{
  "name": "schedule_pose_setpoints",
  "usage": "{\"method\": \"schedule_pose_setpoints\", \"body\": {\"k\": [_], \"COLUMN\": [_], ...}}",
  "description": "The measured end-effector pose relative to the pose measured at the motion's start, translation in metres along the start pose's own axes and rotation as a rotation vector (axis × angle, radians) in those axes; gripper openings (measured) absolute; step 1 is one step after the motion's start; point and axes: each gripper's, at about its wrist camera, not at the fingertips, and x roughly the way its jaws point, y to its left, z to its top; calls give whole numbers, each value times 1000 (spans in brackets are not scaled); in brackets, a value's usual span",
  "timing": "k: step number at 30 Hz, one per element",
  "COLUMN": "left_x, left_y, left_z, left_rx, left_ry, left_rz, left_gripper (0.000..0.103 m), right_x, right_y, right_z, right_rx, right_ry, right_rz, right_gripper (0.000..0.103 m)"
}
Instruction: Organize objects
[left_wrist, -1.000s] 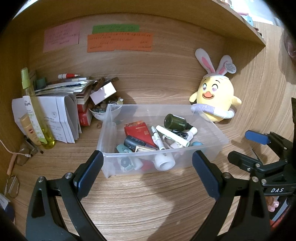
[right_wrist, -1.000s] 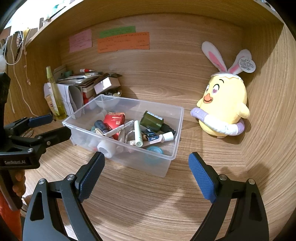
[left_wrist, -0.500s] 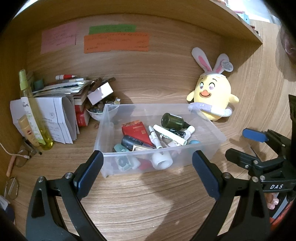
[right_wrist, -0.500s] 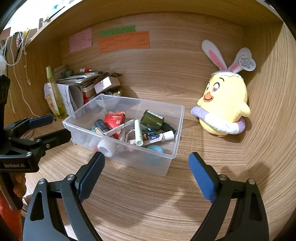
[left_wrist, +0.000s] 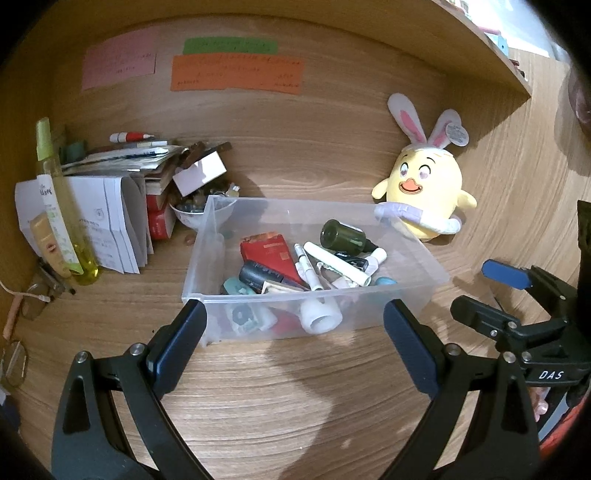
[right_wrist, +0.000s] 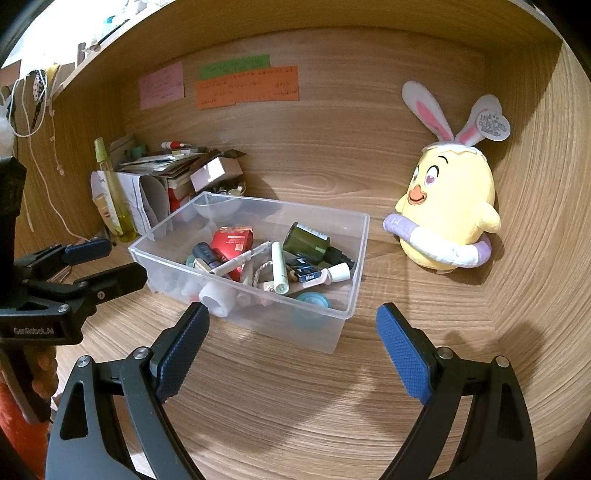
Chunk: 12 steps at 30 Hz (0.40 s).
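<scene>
A clear plastic bin (left_wrist: 207, 236) sits on the wooden desk (left_wrist: 280, 406), just beyond both claws, holding a jumble of small things. The left gripper (left_wrist: 293, 345) hangs over the bare desk with its jaws spread wide and nothing between them; the bin's near wall lies just past its fingertips, roughly centred between them. The right gripper (right_wrist: 291, 345) is likewise spread wide and empty, with the bin's near right corner just beyond its tips and most of the bin to the left.

Inside the bin, a red packet (left_wrist: 271, 251) lies left of centre, a dark green bottle (left_wrist: 341, 236) on its side toward the far right, a white pen (left_wrist: 306, 266) and a white tube (left_wrist: 338, 264) between them, and a white roll (left_wrist: 319, 317) against the near wall.

A yellow plush chick (right_wrist: 448, 206) with rabbit ears stands right of the bin, near but apart from it. Far left, a stack of papers (left_wrist: 110, 218) and a tall yellow spray bottle (left_wrist: 61, 206) stand against the back.
</scene>
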Motion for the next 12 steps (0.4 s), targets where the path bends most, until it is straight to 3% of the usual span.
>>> {"method": "schedule_pose_setpoints", "body": {"k": [12], "left_x": [4], "left_y": [-1], "left_z": [-2], "left_rx": [11], "left_ry": [7], "left_rz": [-5], "left_gripper": [98], "right_x": [9], "right_y": [-5], "right_z": [-2], "right_rx": [18], "right_ry": [21], "right_rz": [7], "right_gripper": [91]}}
